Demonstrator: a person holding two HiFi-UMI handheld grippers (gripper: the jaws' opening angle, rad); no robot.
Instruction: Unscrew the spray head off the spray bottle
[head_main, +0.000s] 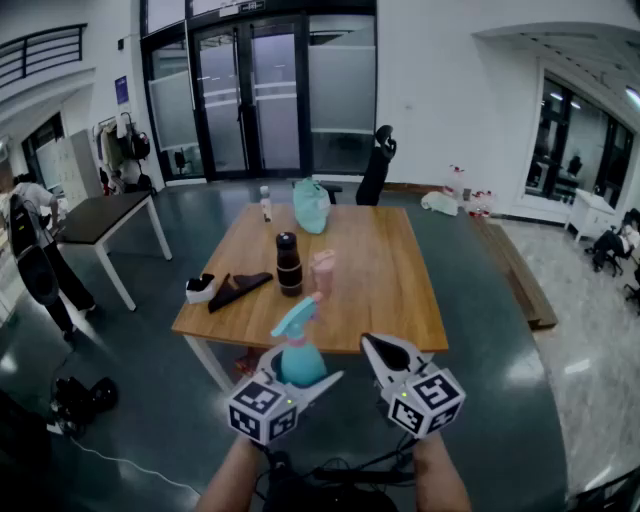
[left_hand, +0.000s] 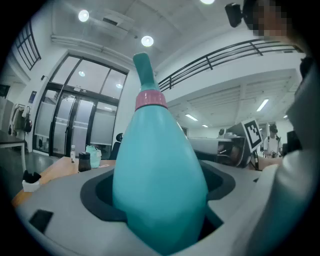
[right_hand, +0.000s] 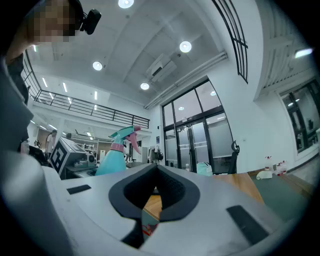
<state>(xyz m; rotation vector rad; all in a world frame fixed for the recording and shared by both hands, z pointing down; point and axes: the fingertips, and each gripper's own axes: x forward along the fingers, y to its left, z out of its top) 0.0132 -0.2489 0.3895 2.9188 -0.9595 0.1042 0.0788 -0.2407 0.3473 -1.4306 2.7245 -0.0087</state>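
While the left gripper's (head_main: 302, 384) jaws stand clamped on the belly of the teal spray bottle (left_hand: 160, 170), holding it upright in the air short of the worktop's (head_main: 392, 292) near edge, the right gripper's (right_hand: 156, 189) jaws are pressed together on nothing, just beside it. The spray head (head_main: 297, 318) sits on its pink collar (left_hand: 150, 100), so unscrewing appears not yet begun. Recommended: part the right jaws, close them on the collar rather than the trigger, and turn while the left grip holds the body firm. The worktop is pale wood, carrying a dark bottle (head_main: 289, 264), a pink cup (head_main: 322, 270) and a teal bag (head_main: 311, 204). Beyond lie a dark polished floor (head_main: 150, 400), glass doors (head_main: 250, 95) and a second table (head_main: 100, 215).
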